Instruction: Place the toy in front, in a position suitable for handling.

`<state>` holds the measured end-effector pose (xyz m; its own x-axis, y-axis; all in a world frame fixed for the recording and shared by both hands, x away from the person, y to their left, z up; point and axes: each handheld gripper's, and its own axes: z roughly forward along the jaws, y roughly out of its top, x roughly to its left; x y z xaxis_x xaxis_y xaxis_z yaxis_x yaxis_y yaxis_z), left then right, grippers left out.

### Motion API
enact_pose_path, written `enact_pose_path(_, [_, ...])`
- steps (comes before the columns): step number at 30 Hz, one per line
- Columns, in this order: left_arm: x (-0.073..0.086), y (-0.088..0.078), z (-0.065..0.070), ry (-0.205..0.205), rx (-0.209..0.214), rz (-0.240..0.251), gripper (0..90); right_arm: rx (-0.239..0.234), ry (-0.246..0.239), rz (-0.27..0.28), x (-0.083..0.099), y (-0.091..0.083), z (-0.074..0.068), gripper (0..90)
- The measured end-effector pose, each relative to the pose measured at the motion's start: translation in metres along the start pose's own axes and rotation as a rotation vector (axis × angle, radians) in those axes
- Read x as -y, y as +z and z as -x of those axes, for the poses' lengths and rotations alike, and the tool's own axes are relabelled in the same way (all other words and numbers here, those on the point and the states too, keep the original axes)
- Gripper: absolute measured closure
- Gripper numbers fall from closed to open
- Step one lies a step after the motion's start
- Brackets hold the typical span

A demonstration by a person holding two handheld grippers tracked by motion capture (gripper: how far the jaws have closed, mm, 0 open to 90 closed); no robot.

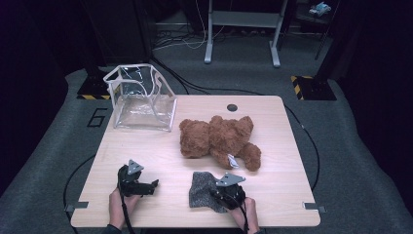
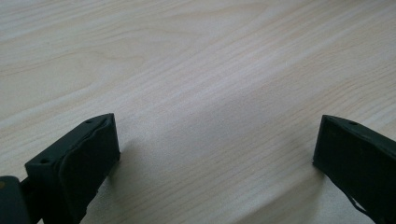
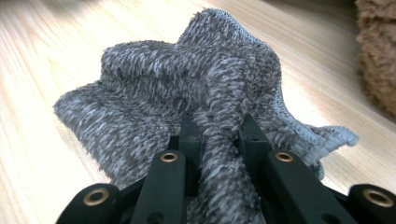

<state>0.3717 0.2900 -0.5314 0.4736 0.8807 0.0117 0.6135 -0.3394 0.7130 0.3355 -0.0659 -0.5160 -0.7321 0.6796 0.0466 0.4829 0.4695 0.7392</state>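
A fuzzy grey cloth (image 1: 203,189) lies crumpled near the table's front edge, right of centre. My right gripper (image 1: 225,194) is shut on a raised fold of this grey cloth (image 3: 219,140), the two black jaws pinching it from both sides. A brown teddy bear (image 1: 219,137) lies on its side in the middle of the table, just behind the cloth; its fur (image 3: 378,60) edges the right gripper view. My left gripper (image 1: 146,186) rests low over bare wood at the front left, and its jaws stand wide apart with nothing between them (image 2: 215,154).
A clear plastic bag with white trim (image 1: 141,99) stands open at the table's back left corner. A dark round hole (image 1: 232,107) sits near the back edge. Bare wood (image 2: 196,70) spreads around the left gripper.
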Motion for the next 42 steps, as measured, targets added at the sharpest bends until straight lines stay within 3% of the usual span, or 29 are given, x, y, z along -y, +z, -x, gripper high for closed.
enact_pose_path(15, [0.000,0.000,0.000,-0.002,-0.001,0.000,0.0,0.035,0.049,0.050,0.007,-0.033,0.009,76.4])
enact_pose_path(22, [0.000,0.000,0.000,0.000,0.005,-0.006,0.0,0.077,0.073,0.058,0.015,-0.052,0.017,76.5])
enact_pose_path(42, [0.000,0.000,0.000,-0.001,0.003,-0.003,0.0,0.269,0.171,0.106,0.044,-0.120,0.055,76.5])
